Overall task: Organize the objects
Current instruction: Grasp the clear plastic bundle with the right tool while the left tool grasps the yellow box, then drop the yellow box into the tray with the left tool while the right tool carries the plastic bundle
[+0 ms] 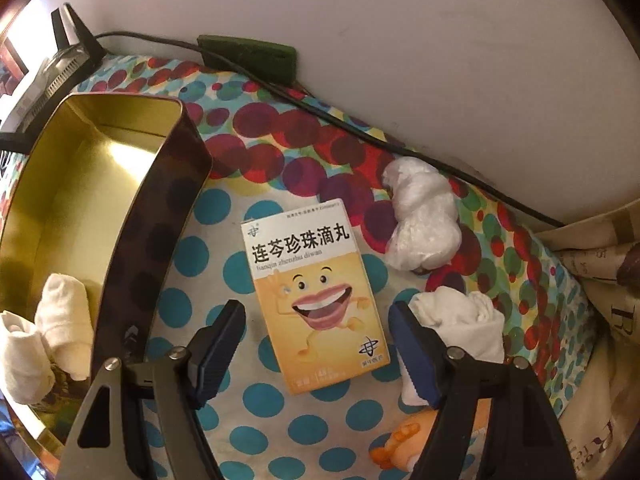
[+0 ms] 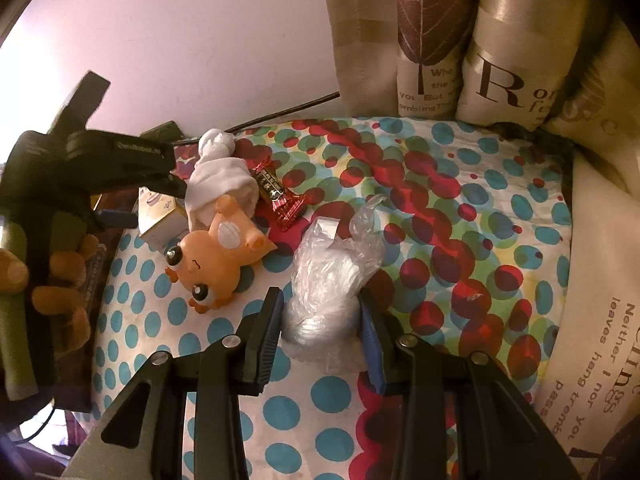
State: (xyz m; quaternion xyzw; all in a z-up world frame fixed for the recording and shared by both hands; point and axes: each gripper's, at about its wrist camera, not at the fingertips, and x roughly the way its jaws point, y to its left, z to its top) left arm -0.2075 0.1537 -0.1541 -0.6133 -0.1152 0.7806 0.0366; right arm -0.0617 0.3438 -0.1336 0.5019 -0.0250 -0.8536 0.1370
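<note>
I am holding my left gripper (image 1: 316,344) spread wide over the medicine box (image 1: 318,294), one pad on each side of it and neither touching, so nothing is gripped there yet. The box is lying flat on the dotted cloth (image 1: 224,412), just beside the gold tin (image 1: 72,184). My right gripper (image 2: 322,338) is pinching the clear plastic bundle (image 2: 332,280), both pads pressing its sides while it is sitting on the cloth.

Looking outward, the tin is already carrying a pair of rolled white socks (image 1: 44,332) at its near end, so I judge the sorting as started but far from finished. Waiting loose on the cloth are a white sock (image 1: 460,320) touching my right-hand pad in the left view, a white wrapped bundle (image 1: 422,216) near the wall, the orange toy (image 2: 216,264) and a red candy wrapper (image 2: 280,196). I reckon most of the pile is left to go in.
</note>
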